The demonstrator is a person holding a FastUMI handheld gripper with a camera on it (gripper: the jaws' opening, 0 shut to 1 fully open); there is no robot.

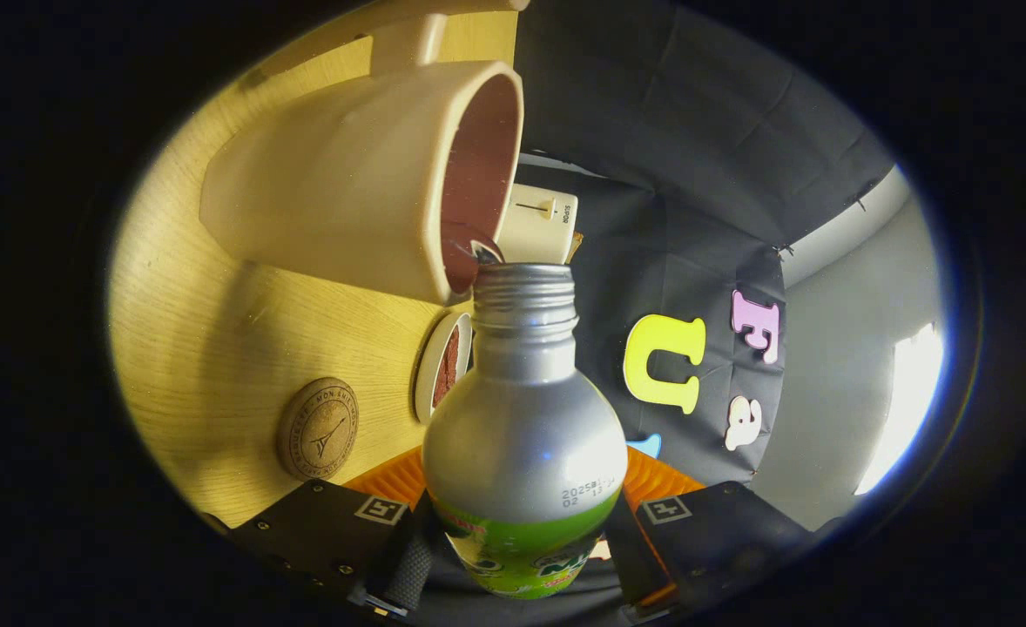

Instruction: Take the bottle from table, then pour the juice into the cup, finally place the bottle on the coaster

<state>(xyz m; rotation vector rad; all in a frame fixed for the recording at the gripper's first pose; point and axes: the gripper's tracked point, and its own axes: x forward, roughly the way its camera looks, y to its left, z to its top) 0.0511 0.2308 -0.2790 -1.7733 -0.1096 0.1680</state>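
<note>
We clamp our gripper point(520, 557) on the silver, green-labelled bottle point(523, 418); its uncapped neck points twelve o'clock toward the cup point(356, 183).

The bottle point(523, 418) is plain silver over its threaded neck and shoulder, with a bright green label band lower down. The cup point(365, 183) is beige outside and reddish-brown inside. The table point(208, 348) is pale yellow wood with fine grain. The round coaster point(318, 429) is cork brown, stamped with a dark tower emblem.
</note>
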